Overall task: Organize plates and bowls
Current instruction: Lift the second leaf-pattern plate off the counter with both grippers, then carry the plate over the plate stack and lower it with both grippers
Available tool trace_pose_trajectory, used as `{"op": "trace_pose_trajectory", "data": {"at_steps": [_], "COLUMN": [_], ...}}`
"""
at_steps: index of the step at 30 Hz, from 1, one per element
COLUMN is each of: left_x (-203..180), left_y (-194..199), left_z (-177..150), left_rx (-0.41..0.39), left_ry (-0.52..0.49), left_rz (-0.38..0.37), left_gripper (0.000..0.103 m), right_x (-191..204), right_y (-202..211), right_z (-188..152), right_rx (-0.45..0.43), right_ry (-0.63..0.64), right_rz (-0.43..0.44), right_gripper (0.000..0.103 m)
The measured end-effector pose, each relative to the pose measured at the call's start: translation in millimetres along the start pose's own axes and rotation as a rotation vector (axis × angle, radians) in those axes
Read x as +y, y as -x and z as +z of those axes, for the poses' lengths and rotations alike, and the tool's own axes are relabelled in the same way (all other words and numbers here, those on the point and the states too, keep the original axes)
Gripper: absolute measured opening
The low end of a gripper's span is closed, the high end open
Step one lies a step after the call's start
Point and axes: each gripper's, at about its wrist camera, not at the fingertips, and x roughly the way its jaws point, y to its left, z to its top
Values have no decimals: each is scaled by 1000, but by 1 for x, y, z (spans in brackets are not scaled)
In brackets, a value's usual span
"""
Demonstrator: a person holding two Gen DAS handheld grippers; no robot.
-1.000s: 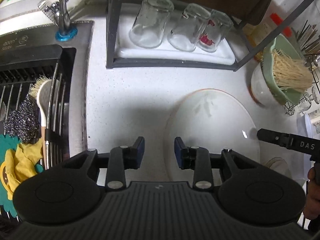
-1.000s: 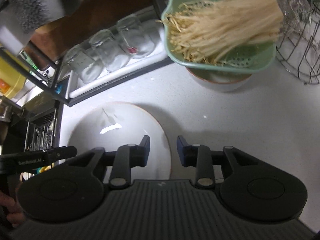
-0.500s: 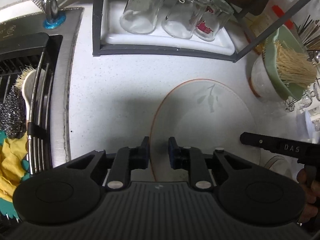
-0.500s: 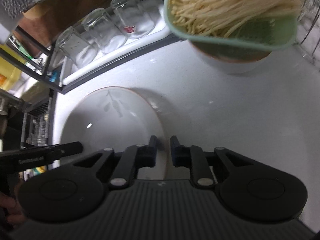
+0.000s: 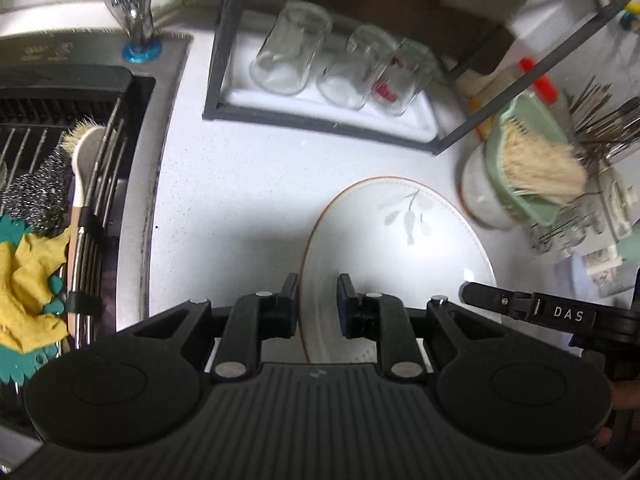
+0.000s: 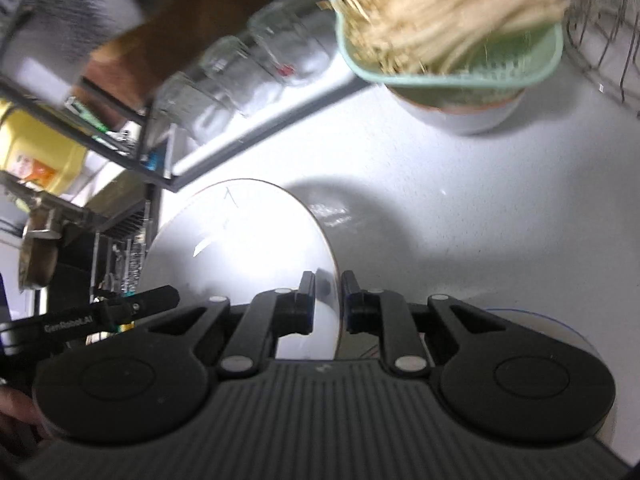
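Observation:
A large white plate with a brown rim and a grey leaf print is held off the white counter, tilted. My left gripper is shut on the plate's left rim. My right gripper is shut on the plate's right rim; its tip shows in the left wrist view. A white bowl stands at the back right with a green strainer of enoki mushrooms on it. Another pale dish rim shows under the right gripper.
A dark metal rack holds three upturned glasses on a white tray. The sink with drainer, brush, steel wool and yellow cloth lies left. A wire cutlery basket stands at the far right.
Both grippers closed on opposite rims of the plate and lifted it; it now tilts above the counter, with its shadow beneath.

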Motion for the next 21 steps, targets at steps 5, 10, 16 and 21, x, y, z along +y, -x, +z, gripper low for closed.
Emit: {"op": "trace_pose_trajectory", "data": {"at_steps": [5, 10, 16, 21], "left_x": [-18, -36, -66, -90], "left_y": [30, 44, 40, 22], "left_z": [-15, -37, -62, -86], "left_rx": [-63, -112, -104, -53], "left_ry": [0, -5, -10, -54], "left_rz": [-14, -9, 5, 18], "left_gripper": [22, 22, 22, 22], "right_x": [0, -11, -32, -61], "right_y": [34, 59, 79, 85], "right_z": [-5, -19, -33, -41], "right_rx": [-48, -82, -96, -59], "right_ry": [45, 70, 67, 25], "right_rz": [34, 74, 87, 58], "right_gripper": [17, 17, 17, 17]}}
